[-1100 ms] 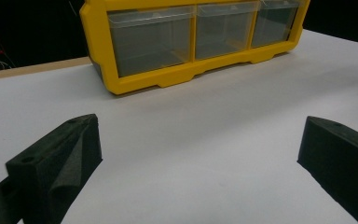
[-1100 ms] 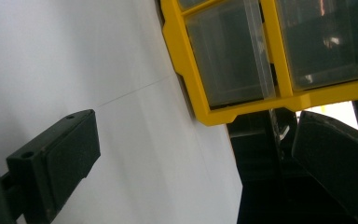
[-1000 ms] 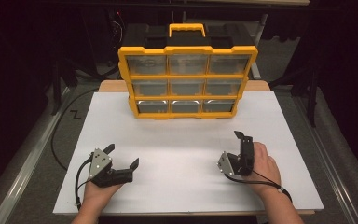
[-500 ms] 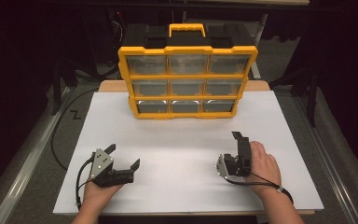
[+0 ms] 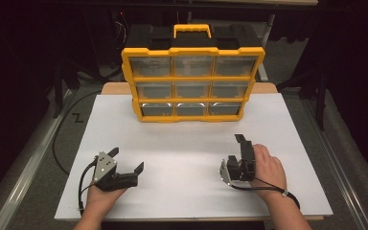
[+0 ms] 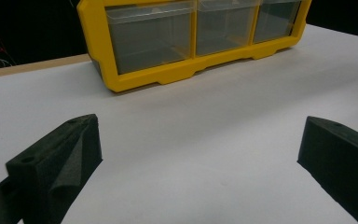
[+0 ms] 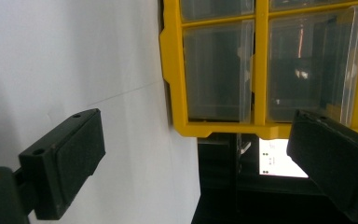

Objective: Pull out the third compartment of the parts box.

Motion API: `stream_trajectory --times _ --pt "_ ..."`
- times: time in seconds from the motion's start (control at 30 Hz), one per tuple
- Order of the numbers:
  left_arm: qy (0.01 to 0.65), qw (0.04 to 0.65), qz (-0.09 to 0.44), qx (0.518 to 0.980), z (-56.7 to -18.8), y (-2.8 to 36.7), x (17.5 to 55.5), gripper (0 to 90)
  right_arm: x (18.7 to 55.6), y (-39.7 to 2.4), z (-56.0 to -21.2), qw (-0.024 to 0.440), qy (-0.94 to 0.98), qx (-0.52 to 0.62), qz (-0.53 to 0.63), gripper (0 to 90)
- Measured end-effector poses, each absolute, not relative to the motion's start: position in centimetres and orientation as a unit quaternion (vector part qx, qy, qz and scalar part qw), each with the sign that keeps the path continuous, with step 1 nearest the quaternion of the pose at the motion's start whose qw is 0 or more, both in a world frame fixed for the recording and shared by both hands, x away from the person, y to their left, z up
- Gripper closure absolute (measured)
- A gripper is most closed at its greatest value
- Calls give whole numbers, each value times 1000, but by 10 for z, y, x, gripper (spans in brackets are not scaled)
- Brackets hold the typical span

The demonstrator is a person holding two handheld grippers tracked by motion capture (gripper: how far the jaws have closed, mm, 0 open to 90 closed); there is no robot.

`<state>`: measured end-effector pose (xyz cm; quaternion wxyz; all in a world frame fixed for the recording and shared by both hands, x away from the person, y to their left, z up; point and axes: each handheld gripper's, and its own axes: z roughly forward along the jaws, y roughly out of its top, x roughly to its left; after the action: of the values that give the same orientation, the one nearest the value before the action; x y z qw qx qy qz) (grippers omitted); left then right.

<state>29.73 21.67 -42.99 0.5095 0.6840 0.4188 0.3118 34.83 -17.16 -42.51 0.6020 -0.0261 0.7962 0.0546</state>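
A yellow organizer [image 5: 191,86] with clear drawers stands upright at the far middle of the white sheet [image 5: 187,143]. My left gripper [image 5: 126,159] rests low at the near left, open, with bare sheet between its jaws. In the left gripper view the left gripper [image 6: 200,154] faces the organizer's bottom row [image 6: 144,79]. My right gripper [image 5: 236,149] lies turned on its side at the near right, open. Its jaws have just been closing a little, with nothing between them. In the right gripper view the right gripper [image 7: 196,158] looks at the organizer [image 7: 261,65] rotated sideways.
A black case [image 5: 148,36] stands behind the organizer. A cable [image 5: 60,139] loops beside the sheet's left edge, and a metal rail [image 5: 24,172] runs along the left. Dark surroundings lie beyond the table on all sides.
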Motion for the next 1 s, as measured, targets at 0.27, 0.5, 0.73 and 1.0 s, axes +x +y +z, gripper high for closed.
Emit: stream_trajectory --times 0.27,0.5,0.73,1.0 --pt "414 506 307 692 -430 216 297 5 353 -168 -426 617 785 -21 49 158" --pt "410 509 306 693 -430 214 295 5 356 -166 -425 626 778 -22 48 211" --pt "409 514 308 688 -428 216 295 5 362 -162 -424 638 769 -21 45 273" --pt "405 516 307 689 -428 217 296 5 368 -158 -422 647 761 -13 49 322"
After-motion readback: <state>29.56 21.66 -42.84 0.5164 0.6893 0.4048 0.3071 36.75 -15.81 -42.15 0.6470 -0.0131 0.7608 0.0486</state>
